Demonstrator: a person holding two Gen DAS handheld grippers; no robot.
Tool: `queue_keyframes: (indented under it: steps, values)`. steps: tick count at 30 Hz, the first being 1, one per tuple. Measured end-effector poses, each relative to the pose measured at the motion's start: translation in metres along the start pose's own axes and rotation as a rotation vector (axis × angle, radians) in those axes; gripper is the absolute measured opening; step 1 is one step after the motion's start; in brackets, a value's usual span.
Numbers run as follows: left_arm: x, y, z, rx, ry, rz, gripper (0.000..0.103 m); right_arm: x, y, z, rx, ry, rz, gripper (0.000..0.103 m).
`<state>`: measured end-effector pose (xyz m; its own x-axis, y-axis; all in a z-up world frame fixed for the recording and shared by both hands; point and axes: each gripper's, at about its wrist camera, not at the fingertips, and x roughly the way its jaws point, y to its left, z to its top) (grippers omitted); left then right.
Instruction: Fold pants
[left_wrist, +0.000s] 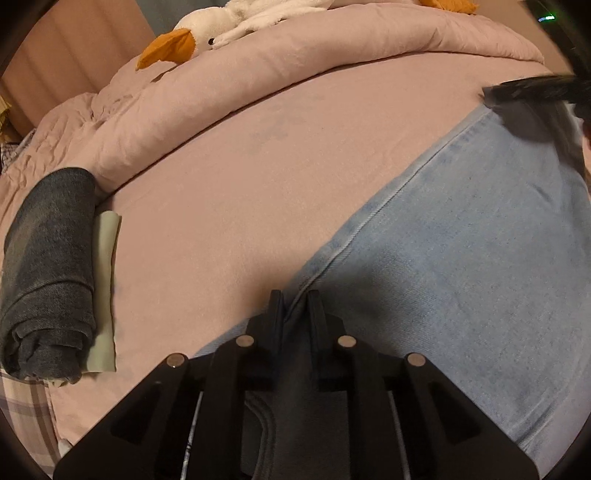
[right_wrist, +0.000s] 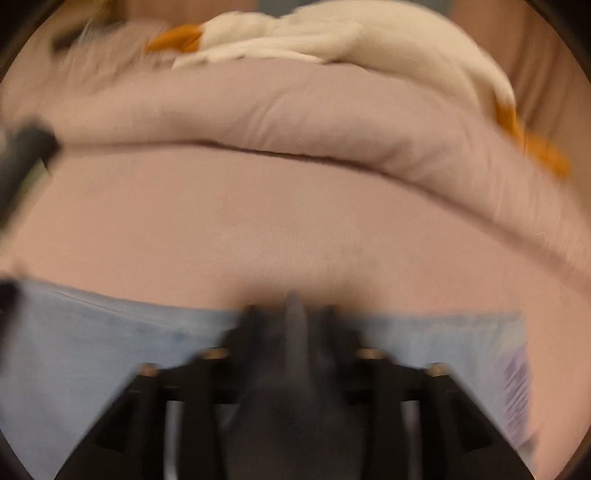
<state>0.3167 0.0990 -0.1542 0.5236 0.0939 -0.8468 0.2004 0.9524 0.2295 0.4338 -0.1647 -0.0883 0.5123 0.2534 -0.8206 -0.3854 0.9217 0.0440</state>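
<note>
Left claw (left_wrist: 295, 295) clamped on light-blue pants (left_wrist: 461, 258) edge on the bed (left_wrist: 229, 177); right claw (right_wrist: 291, 314) too blurred, grip can't tell.

The bed (left_wrist: 229, 206) fills almost the whole view – it is covered with a smooth dusty-pink sheet. Along its far side a pink duvet (left_wrist: 295, 66) is rolled back into a thick, soft ridge. Behind the bed there is a plain wall (left_wrist: 74, 40) in a warm beige tone. At the lower left edge a checked fabric (left_wrist: 26, 410) shows from under the sheet. The light is warm and rather dim – shadows are soft.
</note>
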Motion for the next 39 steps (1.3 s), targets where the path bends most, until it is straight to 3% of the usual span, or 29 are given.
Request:
queue_keyframes:
  steps: [3,6,8,10,13,17,18,19,23,25,27,29,31,33,37,38,39]
  values:
    - [0.003,0.011,0.005,-0.02,0.002,-0.007,0.014,-0.052,-0.046,-0.009,0.187,-0.118,0.071,0.045]
    - [0.005,0.017,0.009,-0.032,-0.001,-0.012,0.014,-0.094,-0.126,-0.035,0.508,-0.201,0.071,0.047]
    - [0.005,0.021,0.01,-0.05,0.001,-0.022,0.014,-0.095,-0.18,-0.05,0.651,-0.182,-0.019,0.048]
    - [0.004,0.021,0.01,-0.069,-0.001,-0.027,0.015,-0.086,-0.214,-0.058,0.691,-0.124,-0.074,0.048]
    - [-0.003,0.019,0.008,-0.082,-0.008,-0.046,0.015,-0.062,-0.223,-0.055,0.545,-0.031,-0.086,0.048]
    - [-0.01,0.022,0.005,-0.142,-0.017,-0.125,0.016,-0.042,-0.196,-0.051,0.332,0.067,-0.099,0.047]
    - [-0.011,0.019,0.005,-0.146,-0.017,-0.134,0.016,-0.042,-0.191,-0.049,0.282,0.066,-0.112,0.034]
    - [-0.011,0.017,0.005,-0.146,-0.017,-0.14,0.016,-0.044,-0.19,-0.049,0.246,0.071,-0.094,0.006]
    - [-0.012,0.002,0.006,-0.129,-0.02,-0.139,0.015,-0.059,-0.168,-0.038,0.053,0.065,-0.201,0.005]
    - [-0.009,-0.003,0.007,-0.117,-0.015,-0.132,0.015,-0.074,-0.167,-0.028,-0.014,-0.01,-0.374,0.004]
    - [-0.007,-0.004,0.009,-0.116,-0.015,-0.134,0.015,-0.075,-0.179,-0.019,0.004,-0.032,-0.431,0.004]
    - [-0.006,-0.003,0.01,-0.12,-0.014,-0.136,0.017,-0.052,-0.198,-0.022,0.015,0.058,-0.452,0.003]
    - [-0.004,-0.001,0.011,-0.13,-0.012,-0.131,0.023,-0.032,-0.202,-0.027,-0.004,0.084,-0.516,0.003]
    - [-0.003,0.003,0.012,-0.15,-0.007,-0.125,0.031,-0.026,-0.201,-0.026,0.033,0.027,-0.535,0.003]
    - [-0.015,0.008,0.007,-0.186,-0.01,-0.137,0.029,-0.043,-0.189,-0.021,0.137,-0.054,-0.518,0.004]
    - [-0.021,0.006,0.004,-0.182,-0.023,-0.147,0.029,-0.053,-0.178,-0.024,0.115,-0.101,-0.498,0.004]
    - [-0.029,0.003,0.0,-0.176,-0.039,-0.159,0.03,-0.064,-0.163,-0.025,0.094,-0.123,-0.419,0.004]
